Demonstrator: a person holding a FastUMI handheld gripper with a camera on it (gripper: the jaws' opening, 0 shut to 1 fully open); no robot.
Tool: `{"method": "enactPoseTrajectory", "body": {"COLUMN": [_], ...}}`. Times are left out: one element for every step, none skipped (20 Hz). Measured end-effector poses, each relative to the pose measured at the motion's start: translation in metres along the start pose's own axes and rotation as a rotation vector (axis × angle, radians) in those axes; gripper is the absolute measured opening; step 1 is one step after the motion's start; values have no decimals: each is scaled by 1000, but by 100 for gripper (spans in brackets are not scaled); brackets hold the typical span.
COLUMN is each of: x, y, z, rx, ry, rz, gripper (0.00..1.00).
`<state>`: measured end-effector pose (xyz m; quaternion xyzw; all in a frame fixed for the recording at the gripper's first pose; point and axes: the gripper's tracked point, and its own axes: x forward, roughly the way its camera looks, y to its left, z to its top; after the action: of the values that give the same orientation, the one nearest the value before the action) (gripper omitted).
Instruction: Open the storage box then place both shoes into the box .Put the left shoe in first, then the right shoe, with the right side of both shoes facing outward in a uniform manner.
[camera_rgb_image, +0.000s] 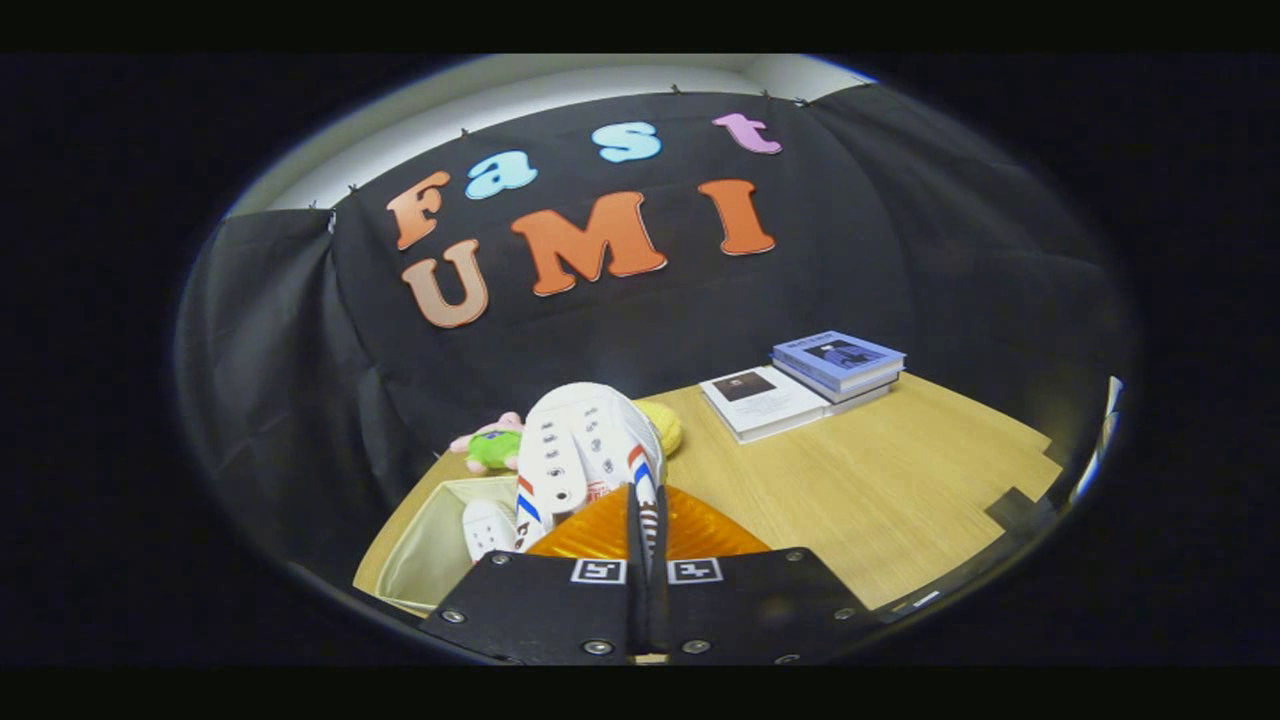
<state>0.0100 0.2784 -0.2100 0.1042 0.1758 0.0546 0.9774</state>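
Note:
My gripper (647, 520) is shut on the rim of a white shoe (585, 450) with red and blue stripes, which hangs tilted just ahead of the fingers. Under and to the left of it lies the open beige storage box (425, 555). Inside the box rests the toe of another white shoe (487, 528). An orange ribbed surface (700, 530), seemingly the box's lid, lies flat right in front of the fingers.
A green and pink plush toy (492, 445) and a yellow object (665, 422) lie beyond the shoe on the wooden table (880, 490). A white book (762, 400) and a stack of blue books (838, 362) sit at the far right near the black cloth wall.

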Motion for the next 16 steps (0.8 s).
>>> {"method": "enactPoseTrajectory", "body": {"x": [1,2,4,5,8,10,12,15,18,19,19,20,18,16,15,12], "y": [11,23,33,44,52,60,65,70,72,73,73,72,69,64,60,59], "z": [-2,-6,-11,-15,-20,-24,-30,-37,-43,-50,-56,-61,-67,-73,-79,-83], "rx": [2,5,4,5,-4,-17,-29,-39,-42,-45,-48,-51,-59,-62,-65,-64], "ry": [2,8,19,23,30,34,40,48,57,65,71,76,86,92,100,104], "rz": [14,26,38,47,54,57,56,52,46,41,34,25,14,0,-12,-17], "gripper": [1,0,0,1,1,0,0,0,1,1,1,1,1,1,1,1]}}
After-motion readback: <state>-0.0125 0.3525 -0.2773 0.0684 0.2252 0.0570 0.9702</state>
